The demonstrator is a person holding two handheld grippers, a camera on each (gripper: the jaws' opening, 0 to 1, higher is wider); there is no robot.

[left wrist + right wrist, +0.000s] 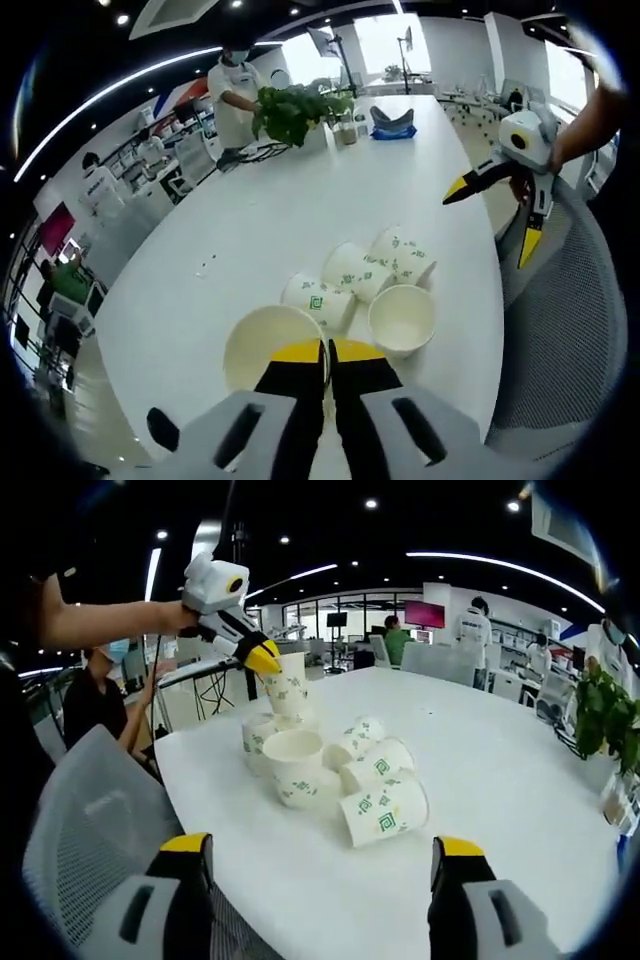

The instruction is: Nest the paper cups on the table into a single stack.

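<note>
Right gripper view: left tongs pinching the rim of a raised paper cup above the cup cluster on the white bench, right tongs spread wide and empty, mesh chair alongside.

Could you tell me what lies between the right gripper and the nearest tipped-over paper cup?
In the right gripper view, only bare white table lies between the open right gripper and the nearest tipped cup.
</note>
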